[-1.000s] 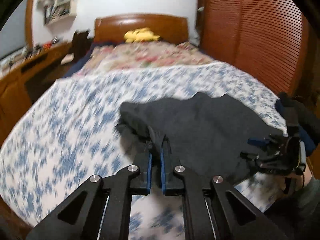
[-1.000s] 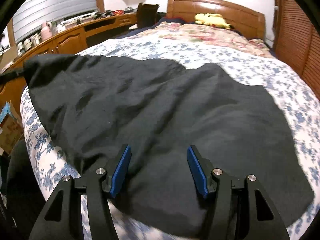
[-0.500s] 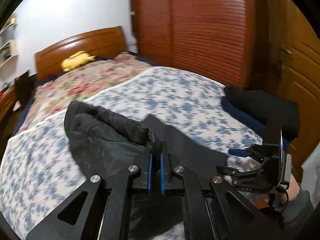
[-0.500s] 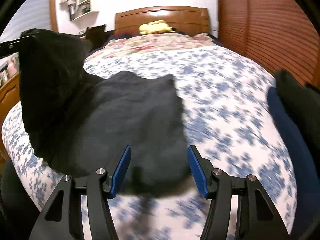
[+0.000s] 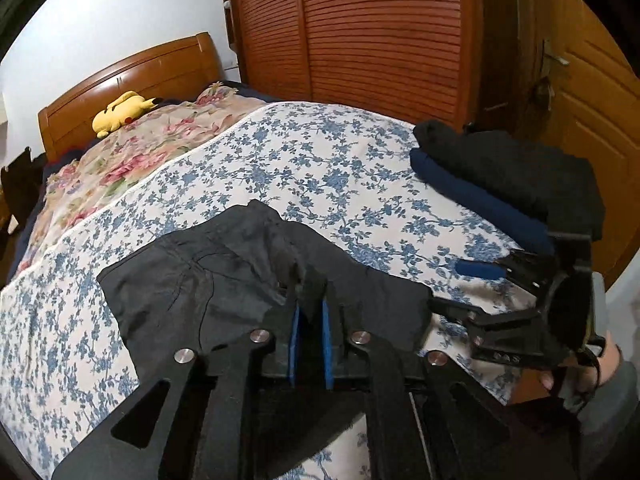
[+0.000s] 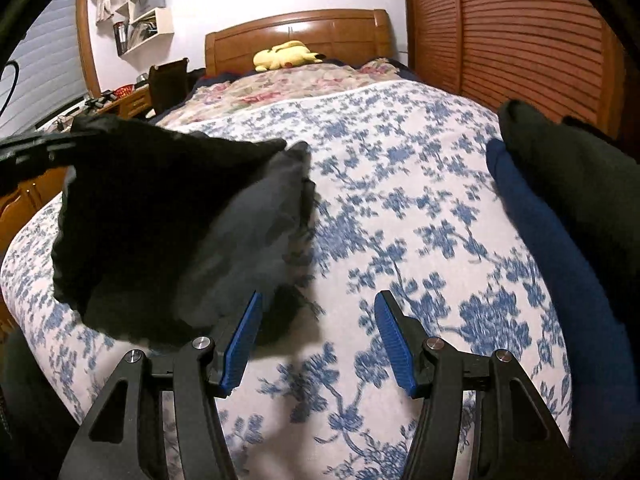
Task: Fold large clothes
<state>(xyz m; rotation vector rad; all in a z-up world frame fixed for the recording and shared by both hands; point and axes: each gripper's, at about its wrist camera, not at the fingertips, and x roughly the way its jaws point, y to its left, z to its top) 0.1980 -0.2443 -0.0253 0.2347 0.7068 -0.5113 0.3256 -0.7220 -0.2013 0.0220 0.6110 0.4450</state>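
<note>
A black garment (image 5: 200,280) lies doubled over on the blue-flowered bedsheet (image 5: 320,168) near the bed's foot. My left gripper (image 5: 310,304) holds a thick fold of its edge between the blue pads, and its jaws are just opening. In the right wrist view that edge of the black garment (image 6: 160,220) hangs lifted from the left gripper (image 6: 68,140) at the far left. My right gripper (image 6: 320,336) stands open over bare sheet, its left finger beside the garment's blurred edge, nothing between its pads. In the left wrist view the right gripper (image 5: 460,288) sits at the right, held by a hand.
A folded stack, black (image 5: 512,172) on navy (image 5: 480,200), rests at the bed's right edge. A yellow plush toy (image 5: 120,110) and a floral blanket (image 5: 152,140) lie by the headboard. Louvred wooden wardrobe doors (image 5: 380,32) line the right side; a desk (image 6: 120,100) stands left.
The left gripper carried the garment's edge across to the right, folding the wide-spread cloth over itself. The right gripper moved off the cloth to the right, over bare sheet beside it.
</note>
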